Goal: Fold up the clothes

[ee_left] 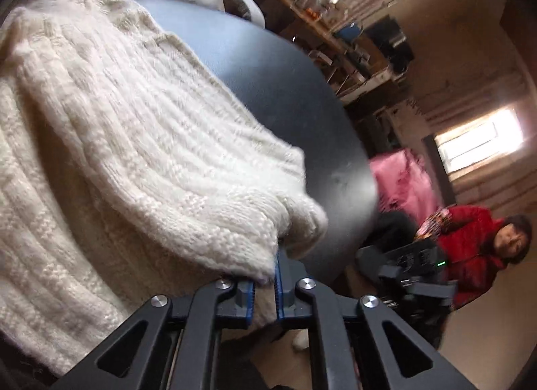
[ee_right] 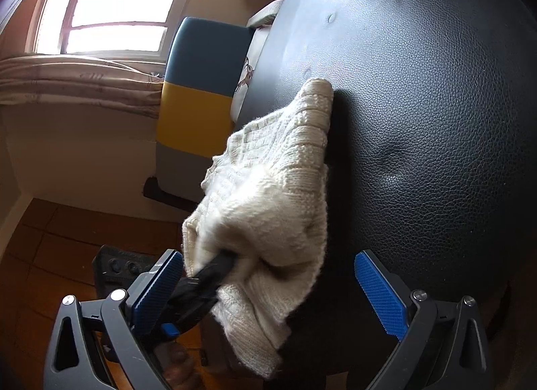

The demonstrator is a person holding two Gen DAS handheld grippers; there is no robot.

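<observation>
Sweater (ee_left: 134, 142) edge sits pinched in the closed left gripper (ee_left: 265, 286) over the black table (ee_left: 302, 95). Only the right wrist view shows the right gripper (ee_right: 268, 279) spread wide, empty.

A black leather-textured table (ee_right: 436, 121) fills the foreground; behind it a blue-and-yellow chair (ee_right: 201, 88) stands beneath a bright barred window (ee_right: 117, 4), with brown tiled floor (ee_right: 67, 239) and cluttered wooden shelves (ee_left: 335, 28)

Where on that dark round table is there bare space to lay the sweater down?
The table is bare on the side away from the cream sweater, from its fold out to the far rim. The crowded part is the near edge, where the left gripper clamps the knit.
</observation>
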